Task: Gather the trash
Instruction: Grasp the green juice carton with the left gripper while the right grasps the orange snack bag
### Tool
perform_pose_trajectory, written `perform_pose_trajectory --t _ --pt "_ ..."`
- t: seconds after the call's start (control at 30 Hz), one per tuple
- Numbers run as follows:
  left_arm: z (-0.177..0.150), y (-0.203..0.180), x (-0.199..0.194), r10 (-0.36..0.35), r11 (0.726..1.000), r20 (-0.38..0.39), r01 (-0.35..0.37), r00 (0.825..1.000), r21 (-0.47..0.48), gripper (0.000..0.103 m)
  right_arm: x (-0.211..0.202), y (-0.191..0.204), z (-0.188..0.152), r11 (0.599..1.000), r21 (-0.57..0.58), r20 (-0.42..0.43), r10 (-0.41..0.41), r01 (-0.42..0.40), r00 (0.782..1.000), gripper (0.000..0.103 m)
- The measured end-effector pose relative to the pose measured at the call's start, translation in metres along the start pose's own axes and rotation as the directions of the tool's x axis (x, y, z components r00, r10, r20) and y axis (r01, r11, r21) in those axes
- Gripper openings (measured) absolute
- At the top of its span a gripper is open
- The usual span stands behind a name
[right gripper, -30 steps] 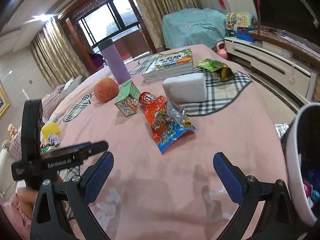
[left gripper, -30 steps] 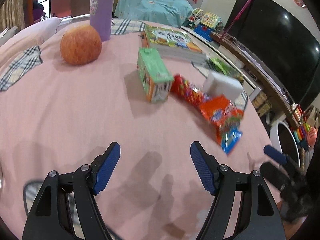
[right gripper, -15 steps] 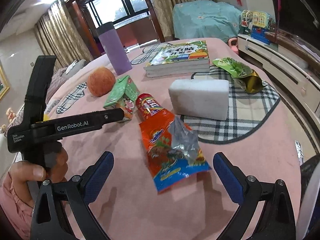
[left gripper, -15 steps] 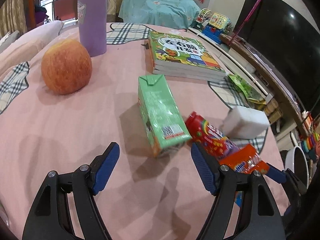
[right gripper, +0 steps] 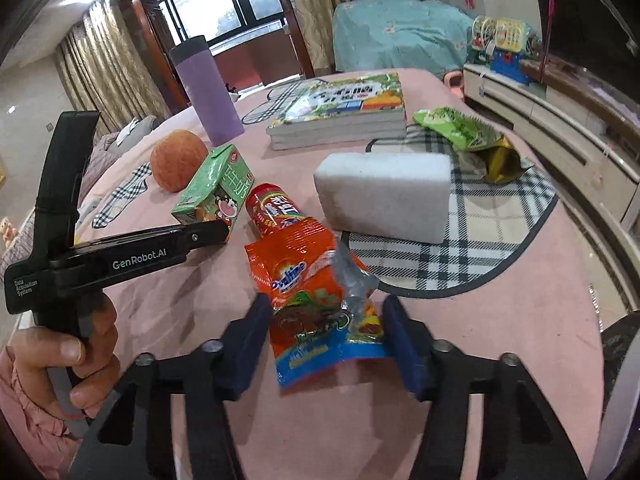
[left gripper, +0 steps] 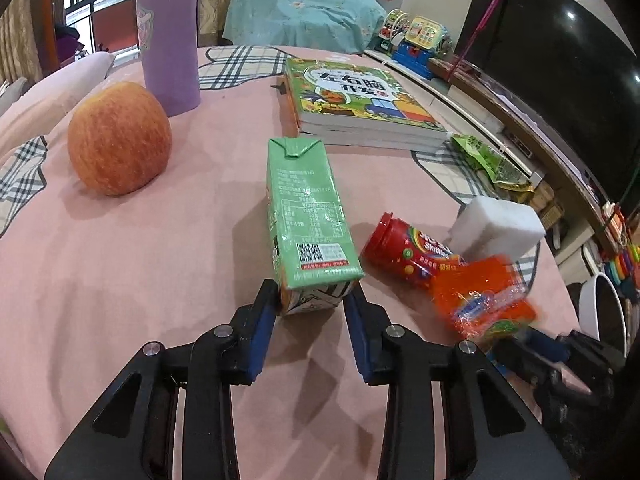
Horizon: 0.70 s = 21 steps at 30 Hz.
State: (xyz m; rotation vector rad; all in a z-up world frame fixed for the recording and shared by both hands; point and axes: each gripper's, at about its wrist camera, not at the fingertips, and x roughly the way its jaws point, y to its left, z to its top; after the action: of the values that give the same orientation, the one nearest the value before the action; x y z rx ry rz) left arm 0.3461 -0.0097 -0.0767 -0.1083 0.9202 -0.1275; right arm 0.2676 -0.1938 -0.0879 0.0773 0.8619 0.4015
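Note:
A green milk carton (left gripper: 308,216) lies on its side on the pink tablecloth. My left gripper (left gripper: 310,304) is closing on its near end, both blue pads pressing its sides. An orange snack wrapper (right gripper: 304,276) lies in front of my right gripper (right gripper: 326,320), whose jaws are closing too, with the pads squeezing the wrapper's lower part. A red candy tube (right gripper: 272,208) lies between the carton (right gripper: 216,188) and the wrapper. An opened green snack bag (right gripper: 460,128) rests at the far right on a plaid mat.
A white foam block (right gripper: 384,196) sits just behind the wrapper. An apple (left gripper: 118,138), a purple bottle (left gripper: 168,40) and stacked books (left gripper: 360,100) stand farther back. A white bin's rim (left gripper: 600,308) shows beyond the table's right edge. A hand (right gripper: 68,352) holds the left gripper.
Both grippers moved forward over the table, then their jaws narrowed from wide open: the left onto the carton's end, the right onto the orange wrapper, which now looks crumpled.

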Motion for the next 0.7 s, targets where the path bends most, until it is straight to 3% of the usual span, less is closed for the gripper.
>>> perform_pose_trajectory --t 0.53,0.67,0.7 --pt "-0.086 0.003 -0.063 -0.124 0.991 -0.048 0.126 0.991 0.037 0.033 -0.032 -0.003 -0.033 0.997 0.062 -0.005 0.043 -0.043 0.999 0.02" --pt "-0.095 0.005 -0.067 -0.101 0.994 -0.042 0.102 0.994 0.024 0.039 -0.031 -0.005 -0.038 0.993 0.096 -0.01 0.067 -0.066 0.998 0.03" --pt "-0.095 0.004 -0.069 -0.092 0.996 -0.038 0.093 0.995 0.019 0.047 -0.03 -0.005 -0.037 0.993 0.101 -0.01 0.071 -0.069 0.997 0.047"
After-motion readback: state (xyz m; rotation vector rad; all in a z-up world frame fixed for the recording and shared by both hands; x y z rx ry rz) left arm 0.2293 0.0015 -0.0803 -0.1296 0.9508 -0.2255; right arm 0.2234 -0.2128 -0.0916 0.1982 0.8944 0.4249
